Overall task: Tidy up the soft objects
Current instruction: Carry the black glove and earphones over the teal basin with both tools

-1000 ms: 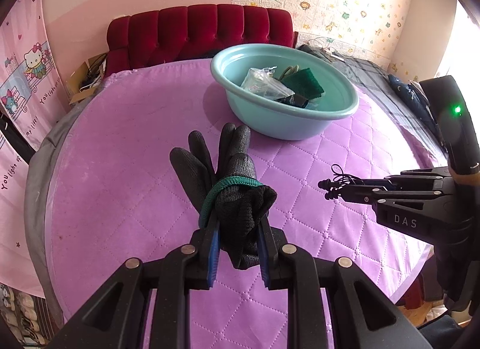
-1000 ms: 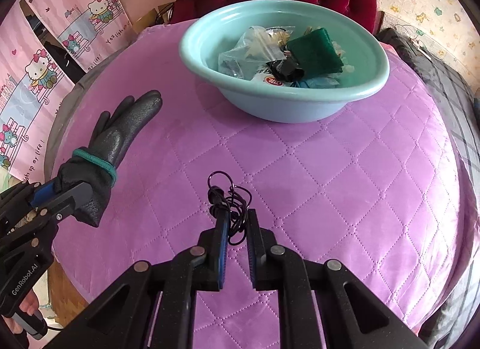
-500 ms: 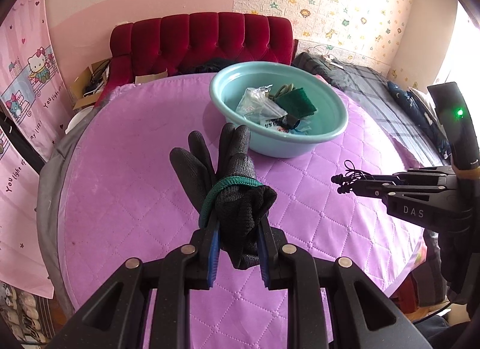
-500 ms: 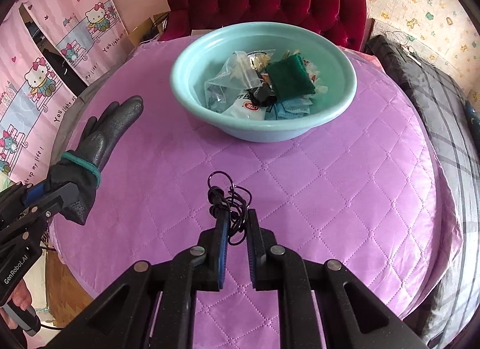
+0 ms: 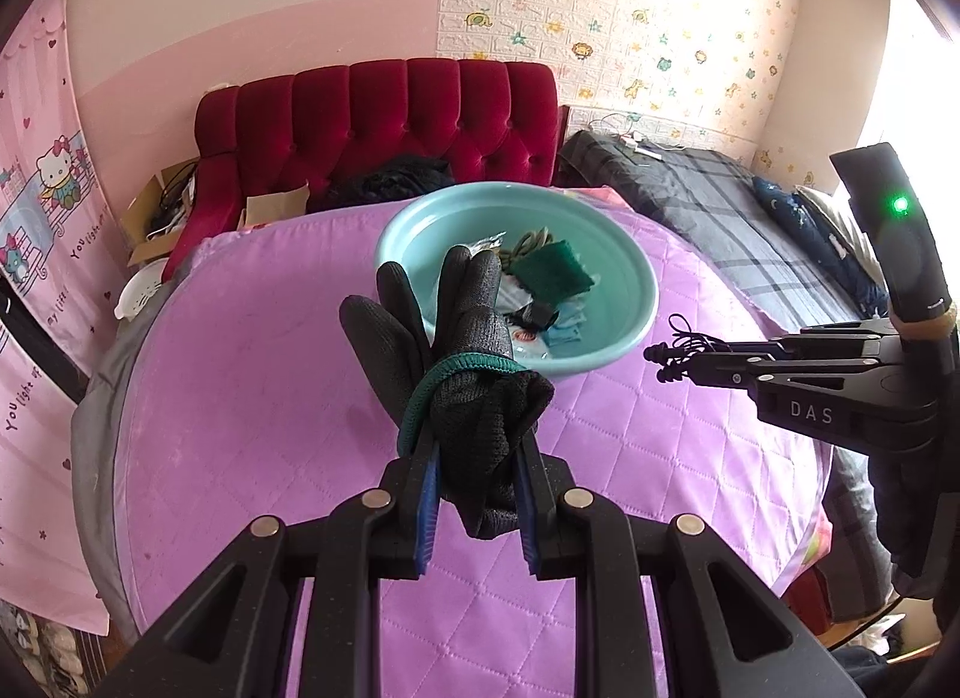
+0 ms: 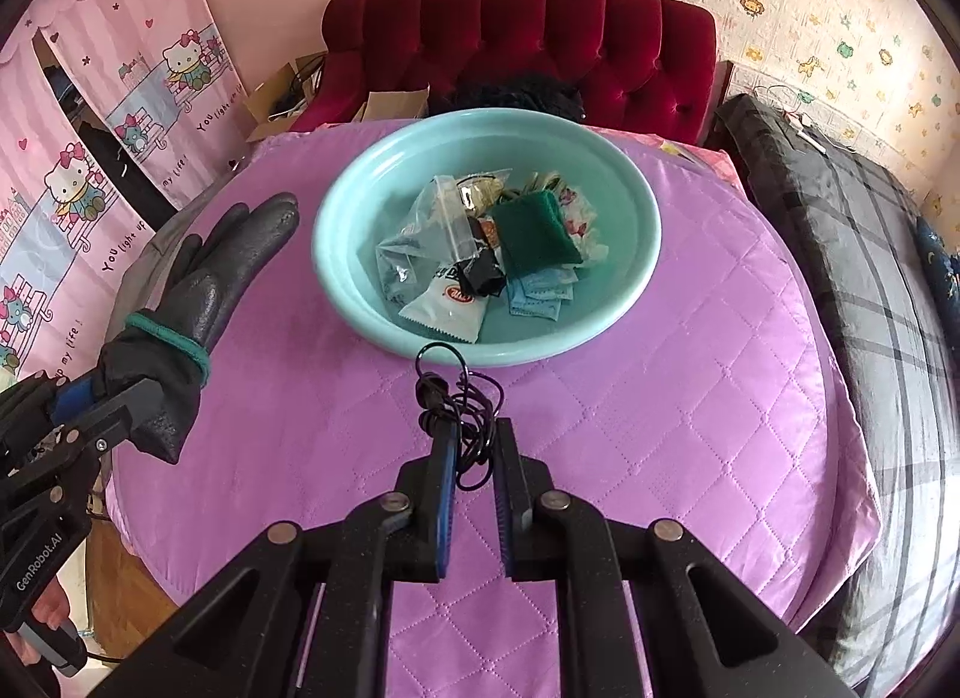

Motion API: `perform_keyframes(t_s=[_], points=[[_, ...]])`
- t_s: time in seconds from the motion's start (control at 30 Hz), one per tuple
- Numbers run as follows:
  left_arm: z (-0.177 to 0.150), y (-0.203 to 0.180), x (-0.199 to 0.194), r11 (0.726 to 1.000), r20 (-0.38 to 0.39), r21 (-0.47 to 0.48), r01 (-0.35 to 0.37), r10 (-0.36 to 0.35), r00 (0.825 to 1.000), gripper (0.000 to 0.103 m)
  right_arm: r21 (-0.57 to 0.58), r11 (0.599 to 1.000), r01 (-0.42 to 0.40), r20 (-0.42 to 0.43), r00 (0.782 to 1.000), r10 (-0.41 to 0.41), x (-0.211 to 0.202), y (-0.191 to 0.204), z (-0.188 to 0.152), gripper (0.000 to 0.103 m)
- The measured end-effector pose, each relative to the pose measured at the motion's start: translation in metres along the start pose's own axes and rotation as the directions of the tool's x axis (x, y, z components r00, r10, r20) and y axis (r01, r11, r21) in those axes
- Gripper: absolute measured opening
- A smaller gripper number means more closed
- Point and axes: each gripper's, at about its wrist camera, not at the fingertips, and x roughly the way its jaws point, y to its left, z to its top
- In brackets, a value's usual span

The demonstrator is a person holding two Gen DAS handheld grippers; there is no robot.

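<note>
Left hand-held gripper (image 5: 474,482) clamps glove (image 5: 456,350); right hand-held gripper (image 6: 471,446) pinches cord (image 6: 459,404) before basin (image 6: 636,272)

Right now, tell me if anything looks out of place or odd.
Nothing stands out. The black glove sits in the left tongs, the tangled black cord in the right tongs, and the teal basin stands upright.

The black knitted cloth glove with a green cuff (image 5: 474,392) shows a coarse weave at the wrist and a matt, grainy rubbery coating on its fingers, while the round table's purple quilted cover (image 6: 690,398) is smooth, satiny cloth with a soft sheen. The pale teal plastic basin (image 6: 624,302) looks smooth and faintly glossy, holding a clear, crinkled plastic bag (image 6: 429,230) and a dark green, rough-fibred scouring pad (image 6: 534,236); behind it, the tufted red sofa back (image 6: 522,32) looks like plush velvet
</note>
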Motion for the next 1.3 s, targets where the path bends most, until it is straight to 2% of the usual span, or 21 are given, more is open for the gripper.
perform_keyframes(t_s=[0.47,0.97,1.3], points=[[0.047,-0.019,0.027,0.998,0.021,0.044,0.039,-0.040,0.999,0.023,-0.012,1.000,-0.004,0.034,0.999,0.005,0.001,-0.019,0.054,0.011],[0.093,-0.021,0.086,0.996,0.002,0.055,0.063,-0.063,0.998,0.023,0.019,1.000,-0.015,0.027,1.000,0.015,0.043,-0.041,0.113,0.011],[0.116,-0.020,0.129,0.996,-0.006,0.066,0.058,-0.058,0.998,0.023,0.064,0.998,-0.029,-0.005,1.000,0.029,0.077,-0.052,0.139,0.011]])
